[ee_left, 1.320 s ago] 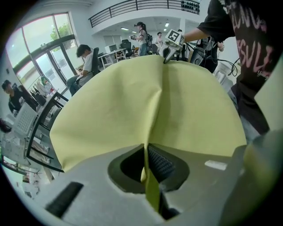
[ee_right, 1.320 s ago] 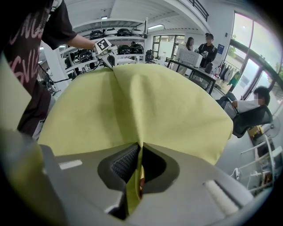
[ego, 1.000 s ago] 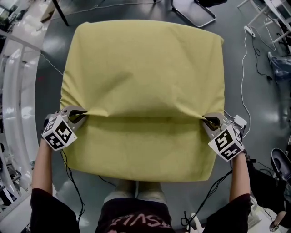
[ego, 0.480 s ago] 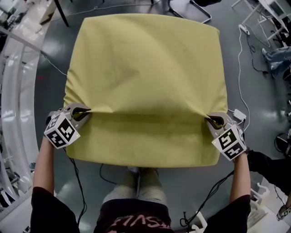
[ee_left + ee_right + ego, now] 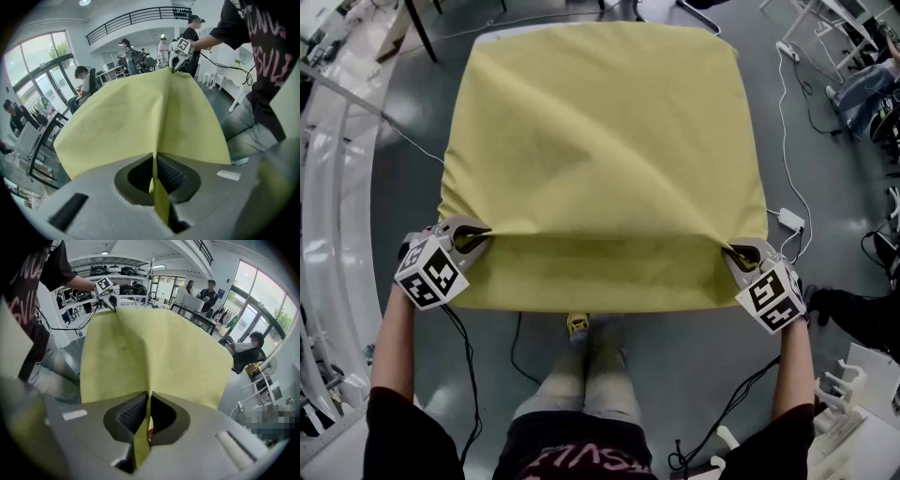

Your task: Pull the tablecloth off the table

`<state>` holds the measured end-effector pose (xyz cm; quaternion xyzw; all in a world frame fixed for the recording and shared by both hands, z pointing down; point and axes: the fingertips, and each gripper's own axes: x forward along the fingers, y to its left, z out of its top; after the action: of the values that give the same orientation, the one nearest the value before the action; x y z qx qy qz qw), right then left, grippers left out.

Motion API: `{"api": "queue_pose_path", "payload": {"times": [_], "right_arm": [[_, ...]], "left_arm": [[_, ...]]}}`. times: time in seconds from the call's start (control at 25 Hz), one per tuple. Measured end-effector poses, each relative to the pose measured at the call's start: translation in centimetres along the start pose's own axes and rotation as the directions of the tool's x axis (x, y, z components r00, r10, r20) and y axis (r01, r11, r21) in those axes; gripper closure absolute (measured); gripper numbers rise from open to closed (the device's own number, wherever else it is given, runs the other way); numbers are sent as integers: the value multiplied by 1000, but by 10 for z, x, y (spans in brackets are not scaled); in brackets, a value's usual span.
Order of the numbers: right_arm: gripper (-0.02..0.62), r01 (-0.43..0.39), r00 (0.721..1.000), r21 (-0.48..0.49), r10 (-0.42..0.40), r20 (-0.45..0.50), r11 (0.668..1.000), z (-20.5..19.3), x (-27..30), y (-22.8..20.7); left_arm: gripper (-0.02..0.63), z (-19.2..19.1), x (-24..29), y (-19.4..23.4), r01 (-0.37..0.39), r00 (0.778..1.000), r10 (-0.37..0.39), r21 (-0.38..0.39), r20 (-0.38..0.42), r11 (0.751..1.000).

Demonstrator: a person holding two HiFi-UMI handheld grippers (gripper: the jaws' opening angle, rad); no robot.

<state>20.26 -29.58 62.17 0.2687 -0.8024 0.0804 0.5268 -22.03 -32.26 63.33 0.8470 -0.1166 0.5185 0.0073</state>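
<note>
Glossy grey floor point(image 5: 675, 375), white power strip point(image 5: 789, 220), tall windows point(image 5: 47, 70), dark mezzanine railing point(image 5: 136, 16), bright ceiling lights.

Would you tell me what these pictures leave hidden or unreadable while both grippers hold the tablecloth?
- Table: head view; the tablecloth covers it, so its top, legs and anything underneath are hidden.
- Tips of the left gripper and right gripper: head view; buried in cloth folds, though the gripper views show them shut on it.
- Person's feet: head view; the cloth's hanging near edge hides most.
</note>
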Motion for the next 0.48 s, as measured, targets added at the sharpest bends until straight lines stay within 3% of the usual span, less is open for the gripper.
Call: {"api": "queue_pose_path", "payload": {"times": [0.48], "right_arm": [[580,-35,999,15,35,0,999,-31,-21,56]], "left_arm": [[598,-5,-9,-53,1,1000,-1,-10,-17,1000]]}}
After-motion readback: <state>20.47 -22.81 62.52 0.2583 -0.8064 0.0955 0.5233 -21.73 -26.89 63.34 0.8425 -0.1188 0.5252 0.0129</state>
